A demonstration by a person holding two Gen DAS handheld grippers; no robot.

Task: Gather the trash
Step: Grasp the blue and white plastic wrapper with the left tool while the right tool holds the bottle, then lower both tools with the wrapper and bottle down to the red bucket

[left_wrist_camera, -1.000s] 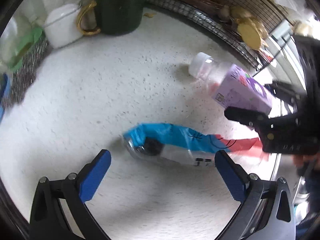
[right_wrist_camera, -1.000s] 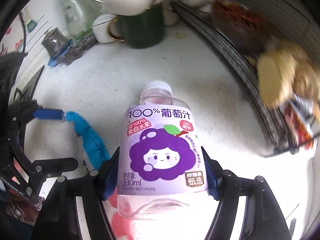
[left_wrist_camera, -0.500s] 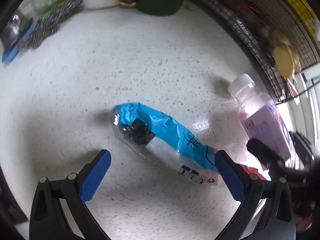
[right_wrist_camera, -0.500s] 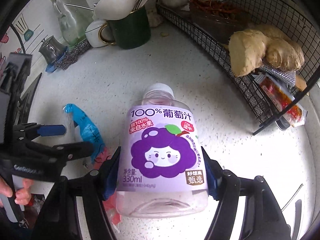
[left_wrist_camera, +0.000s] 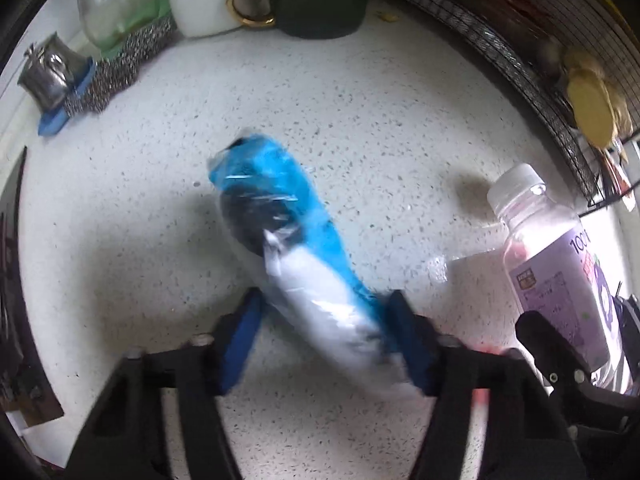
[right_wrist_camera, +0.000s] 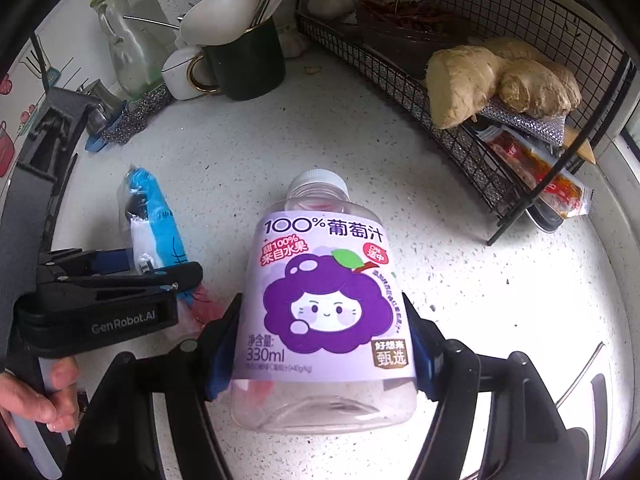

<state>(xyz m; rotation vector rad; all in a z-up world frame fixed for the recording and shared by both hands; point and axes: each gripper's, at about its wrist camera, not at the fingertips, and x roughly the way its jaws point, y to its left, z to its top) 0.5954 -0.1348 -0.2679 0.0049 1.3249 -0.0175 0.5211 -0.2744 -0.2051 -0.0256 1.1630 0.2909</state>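
Observation:
A crumpled blue, white and red plastic wrapper (left_wrist_camera: 288, 208) lies slanted on the speckled white counter (left_wrist_camera: 360, 128). My left gripper (left_wrist_camera: 326, 336) is closing on it, with both blue pads touching its white middle part. From the right wrist view the same wrapper (right_wrist_camera: 156, 216) sticks out past the left gripper (right_wrist_camera: 160, 266). My right gripper (right_wrist_camera: 326, 356) is shut on a clear grape-juice bottle (right_wrist_camera: 324, 280) with a purple label and a white cap, held above the counter. That bottle (left_wrist_camera: 560, 264) shows at the right edge of the left wrist view.
At the back stand a dark green mug (right_wrist_camera: 248, 64) full of utensils, a white jar (right_wrist_camera: 180, 72), a glass bottle (right_wrist_camera: 124, 48) and a steel scrubber (right_wrist_camera: 140, 116). A black wire rack (right_wrist_camera: 500, 152) on the right holds ginger (right_wrist_camera: 480, 76) and a sauce packet (right_wrist_camera: 536, 164).
My left gripper came down over the wrapper, rolled, and its jaws went from wide open to touching the wrapper. The right gripper drifted a little with the bottle still in it.

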